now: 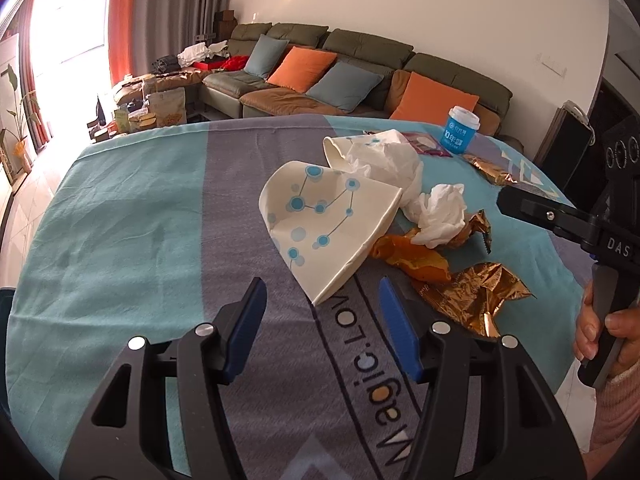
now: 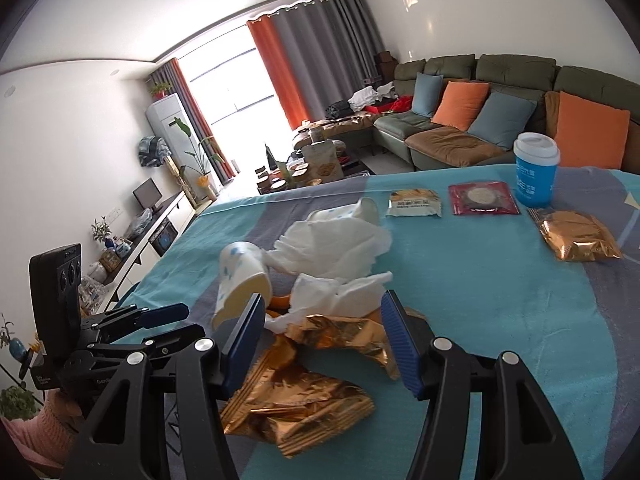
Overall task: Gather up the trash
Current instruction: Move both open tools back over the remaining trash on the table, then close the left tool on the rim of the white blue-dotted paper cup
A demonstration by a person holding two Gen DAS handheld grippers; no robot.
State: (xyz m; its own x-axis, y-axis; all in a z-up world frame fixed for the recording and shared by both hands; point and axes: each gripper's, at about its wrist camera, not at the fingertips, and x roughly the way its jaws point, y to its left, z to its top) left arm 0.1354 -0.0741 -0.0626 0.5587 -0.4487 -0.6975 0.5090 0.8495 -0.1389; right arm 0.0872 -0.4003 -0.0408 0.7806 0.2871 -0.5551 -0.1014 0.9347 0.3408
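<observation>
Teal-and-grey cloth [image 1: 120, 208] bearing a trash heap. Left gripper [image 1: 322, 332], jaws half open and empty, points at the flattened paper cup [image 1: 320, 224] just ahead. Right gripper [image 2: 322, 344], likewise half open and empty, hovers over crumpled gold wrappers [image 2: 304, 396]; white tissues [image 2: 336, 248] lie just beyond.

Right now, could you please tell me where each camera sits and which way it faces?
Left wrist: rides on the left tongs, aimed down across the cloth-covered table at a flattened paper cup, with the sofa beyond; its own open blue-padded fingers, the right tongs and the holding hand show.
Right wrist: rides on the right tongs, above a gold wrapper, facing the window; the left tongs show.
Shared: cup, crumpled tissue, blue lidded cup, sofa.
</observation>
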